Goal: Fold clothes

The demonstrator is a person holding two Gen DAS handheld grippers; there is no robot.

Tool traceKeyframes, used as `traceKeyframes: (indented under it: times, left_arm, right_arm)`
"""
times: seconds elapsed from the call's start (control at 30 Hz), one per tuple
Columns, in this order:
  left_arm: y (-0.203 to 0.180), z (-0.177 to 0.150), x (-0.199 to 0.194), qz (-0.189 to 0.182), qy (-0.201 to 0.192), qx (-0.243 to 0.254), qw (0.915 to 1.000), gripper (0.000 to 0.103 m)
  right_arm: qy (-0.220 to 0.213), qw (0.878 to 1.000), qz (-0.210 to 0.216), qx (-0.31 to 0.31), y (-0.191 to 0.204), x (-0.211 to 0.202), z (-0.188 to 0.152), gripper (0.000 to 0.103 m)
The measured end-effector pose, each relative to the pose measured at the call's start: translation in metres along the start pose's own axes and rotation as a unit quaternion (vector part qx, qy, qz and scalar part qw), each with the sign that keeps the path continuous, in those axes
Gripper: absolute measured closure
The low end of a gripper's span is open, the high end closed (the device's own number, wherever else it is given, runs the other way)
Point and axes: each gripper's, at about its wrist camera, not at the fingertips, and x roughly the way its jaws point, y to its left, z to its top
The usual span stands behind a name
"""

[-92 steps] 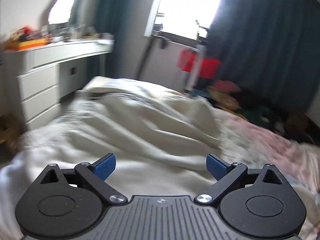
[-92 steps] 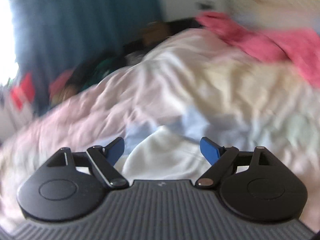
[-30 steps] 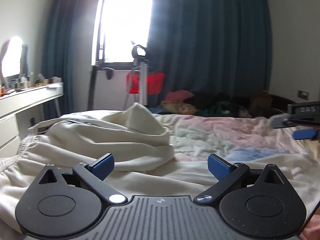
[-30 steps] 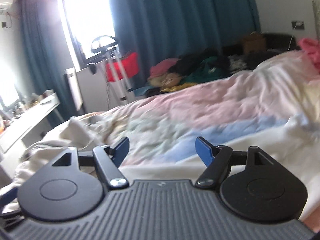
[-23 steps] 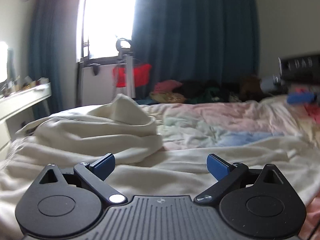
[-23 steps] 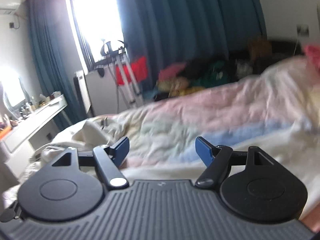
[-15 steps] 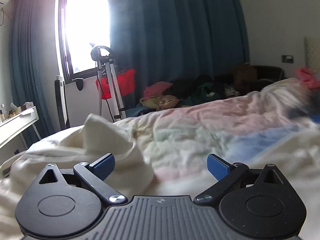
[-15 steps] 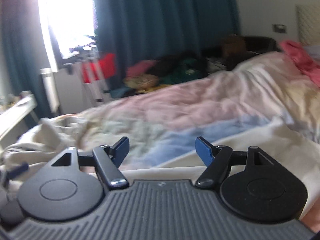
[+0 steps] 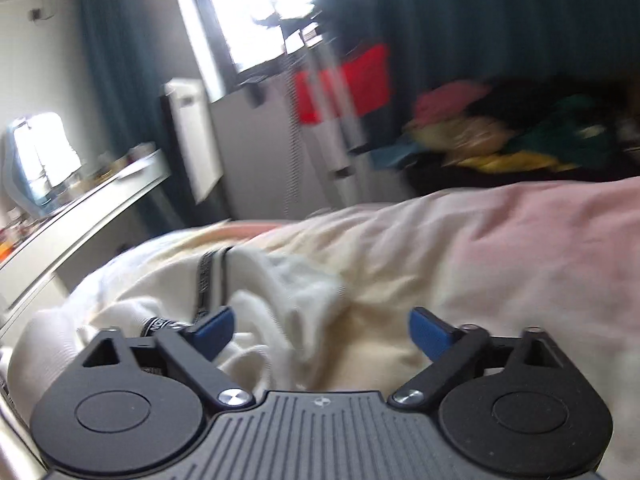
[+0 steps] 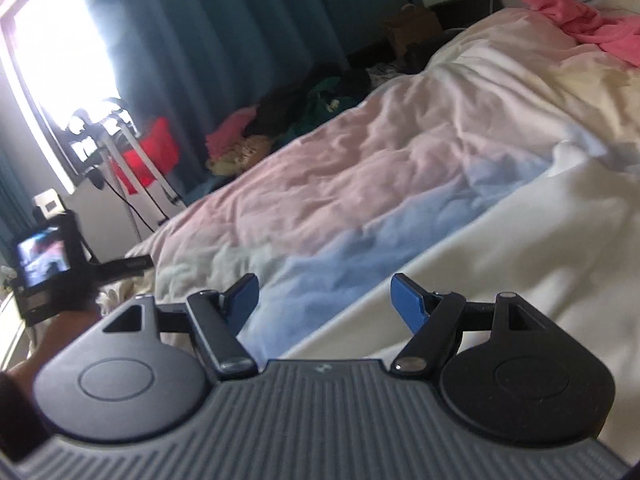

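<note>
Left wrist view, from its left side across: a white dresser point(image 9: 80, 216) runs along the wall, then the cream garment point(image 9: 272, 300) lies bunched on the bed point(image 9: 540, 240), a dark printed band point(image 9: 206, 280) showing in its folds. My left gripper point(image 9: 320, 330) hangs low over that heap, jaws spread wide with nothing between them; the left pad point(image 9: 212, 328) sits just over the crumpled edge. I judge I am low and close here because this bunched end has to be picked up and spread before any fold can be made. Beyond it are a window point(image 9: 256, 12), something red point(image 9: 344, 80) on a stand, and a pile of coloured clothes point(image 9: 500, 136) off the bed. This view is blurred, so finer detail of the cloth I cannot tell.

Right wrist view, left to right: my other unit with its small screen point(image 10: 44, 256) shows at the far left, near the garment's bunched end. My right gripper point(image 10: 324, 300) is released too, jaws apart and empty, aimed at the flat white stretch point(image 10: 540, 240) of the same garment lying over the pastel duvet point(image 10: 360, 168). I take it the two grippers are set well apart so each can take one end. A pink cloth point(image 10: 580, 28) lies at the far right, near the head of the bed. No fold is begun yet.
</note>
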Motion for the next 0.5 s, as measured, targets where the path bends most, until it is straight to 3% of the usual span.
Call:
traceKeyframes:
  times: [0.07,0.13,0.2,0.3,0.4,0.5]
  left_arm:
    - [0.005,0.001,0.007,0.004,0.007,-0.029,0.9996,0.024]
    - [0.011,0.001,0.009,-0.001,0.008,-0.055,0.9984,0.052]
    - [0.018,0.001,0.010,-0.005,0.008,-0.082,0.9966,0.073]
    - [0.020,0.007,-0.001,-0.005,-0.006,-0.092,0.9957,0.095]
    - [0.019,0.016,-0.018,-0.007,-0.023,-0.096,0.9951,0.098]
    - [0.014,0.037,-0.048,-0.039,-0.036,-0.114,0.9921,0.099]
  right_arm:
    - [0.012,1.000,-0.002,0.000,-0.001,0.013,-0.002,0.029]
    - [0.028,0.999,0.004,0.018,-0.006,0.025,-0.004,0.029]
    - [0.038,0.999,0.003,0.030,-0.009,0.033,-0.004,0.029]
    - [0.040,0.998,0.004,0.040,-0.012,0.035,-0.004,0.029]
    - [0.034,0.998,0.005,0.046,-0.014,0.031,-0.003,0.029]
    - [0.026,0.998,0.003,0.048,-0.016,0.024,0.000,0.029]
